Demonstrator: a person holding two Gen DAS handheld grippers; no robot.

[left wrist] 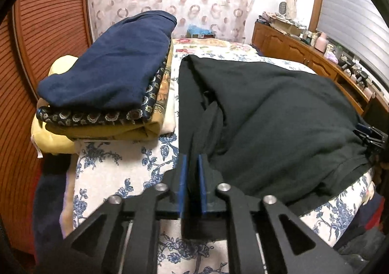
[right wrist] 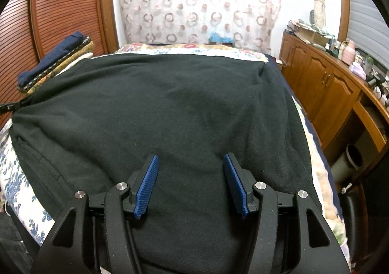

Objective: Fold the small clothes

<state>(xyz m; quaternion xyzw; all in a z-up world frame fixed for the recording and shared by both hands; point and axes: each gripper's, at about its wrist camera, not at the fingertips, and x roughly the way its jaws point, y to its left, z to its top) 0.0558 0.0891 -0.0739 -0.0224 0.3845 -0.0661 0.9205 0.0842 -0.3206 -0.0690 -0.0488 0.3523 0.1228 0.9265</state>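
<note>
Looking down my left gripper (left wrist: 192,164), I see its two blue pads nearly together, with a fold of the dark green garment (left wrist: 267,113) caught between them — the jaws pinch the cloth at its left edge. No earlier picture is here, so I only say how they stand.

My right gripper (right wrist: 190,164) hangs over the same dark green garment (right wrist: 182,104). Its jaws are spread wide, one blue pad on each side, and nothing is squeezed between them. I cannot tell if the pad tips touch the cloth below.

That garment lies spread out on the bed (left wrist: 116,172), which has a white cover with blue flowers on it. It covers most of the bed in the right view. Near the left gripper the cloth is bunched into a few folds, and the rest lies fairly flat.

To the left of the garment sits a pile of folded clothes (left wrist: 109,74) — a navy blue piece on top, then a dark one with little round flowers, then yellow ones under that. The pile sits near the garment, with a strip of bed cover between them.

Behind the bed hangs a curtain with rings (right wrist: 194,6). A wooden cabinet (right wrist: 321,87) stands along the right side, with small things on top.
</note>
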